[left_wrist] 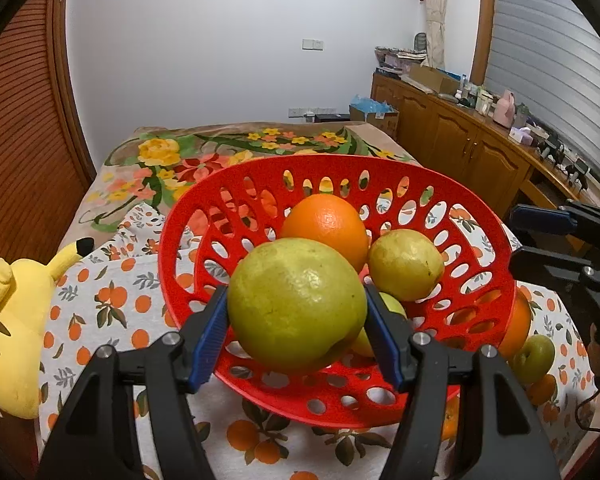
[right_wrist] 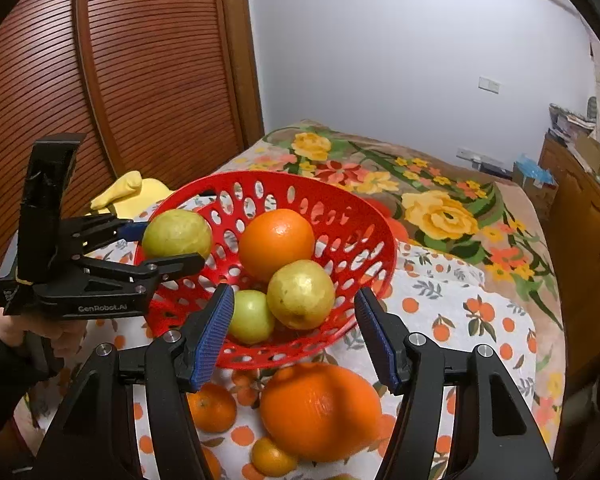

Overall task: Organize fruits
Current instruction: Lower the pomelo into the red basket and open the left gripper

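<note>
My left gripper (left_wrist: 296, 332) is shut on a large yellow-green fruit (left_wrist: 296, 304), held over the near rim of the red perforated basket (left_wrist: 380, 172). In the basket lie an orange (left_wrist: 328, 228), a smaller yellow-green fruit (left_wrist: 404, 264) and a green fruit (right_wrist: 252, 316). My right gripper (right_wrist: 296, 336) hangs open and empty just before the basket (right_wrist: 364, 216). Below it a big orange (right_wrist: 320, 412) rests on the cloth. The right wrist view shows the left gripper (right_wrist: 170, 244) and its fruit (right_wrist: 177, 234) from the side. The right gripper (left_wrist: 514, 236) appears at the left wrist view's right edge.
Two small tangerines (right_wrist: 212, 406) (right_wrist: 272, 456) and a small green fruit (left_wrist: 534, 360) lie on the orange-print cloth (left_wrist: 100, 300). A yellow plush toy (left_wrist: 12, 320) sits at the left. A flowered blanket (left_wrist: 220, 148) lies behind, wooden cabinets (left_wrist: 460, 140) stand at the right.
</note>
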`<state>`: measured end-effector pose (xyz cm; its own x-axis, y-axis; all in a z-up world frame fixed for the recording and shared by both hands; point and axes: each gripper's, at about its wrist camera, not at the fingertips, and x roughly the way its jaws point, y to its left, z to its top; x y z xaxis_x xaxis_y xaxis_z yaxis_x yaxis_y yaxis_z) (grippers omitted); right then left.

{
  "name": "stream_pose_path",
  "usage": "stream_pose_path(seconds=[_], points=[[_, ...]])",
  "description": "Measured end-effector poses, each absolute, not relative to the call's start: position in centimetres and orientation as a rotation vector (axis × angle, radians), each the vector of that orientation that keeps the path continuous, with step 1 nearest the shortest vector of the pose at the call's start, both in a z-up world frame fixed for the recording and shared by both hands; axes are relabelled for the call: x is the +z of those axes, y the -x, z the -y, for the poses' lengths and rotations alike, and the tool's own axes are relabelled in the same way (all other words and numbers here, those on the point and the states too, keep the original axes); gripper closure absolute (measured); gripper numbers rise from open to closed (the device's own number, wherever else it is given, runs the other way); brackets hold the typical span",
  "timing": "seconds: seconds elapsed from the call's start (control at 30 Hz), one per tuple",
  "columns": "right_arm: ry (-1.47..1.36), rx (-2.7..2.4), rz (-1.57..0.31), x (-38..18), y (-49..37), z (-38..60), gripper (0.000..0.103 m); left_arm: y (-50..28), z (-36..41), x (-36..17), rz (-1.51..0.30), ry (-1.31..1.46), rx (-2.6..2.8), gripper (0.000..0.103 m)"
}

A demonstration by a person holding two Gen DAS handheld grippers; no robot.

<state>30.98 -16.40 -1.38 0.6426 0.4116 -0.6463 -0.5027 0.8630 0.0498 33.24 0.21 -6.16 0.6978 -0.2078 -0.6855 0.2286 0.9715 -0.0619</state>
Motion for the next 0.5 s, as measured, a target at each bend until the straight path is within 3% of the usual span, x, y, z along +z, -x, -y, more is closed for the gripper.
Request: stream_pose_path(seconds=[0.4, 0.5], points=[[0.115, 0.504, -0.699, -1.4, -29.5, 18.2, 0.038, -32.5, 1.1, -6.5, -0.800, -0.064, -0.262, 0.038], [0.096, 0.496, -0.694, -1.3, -28.9, 18.8, 0.038, -31.7, 1.4, -5.9, -0.762, -0.061, -0.267, 0.030]])
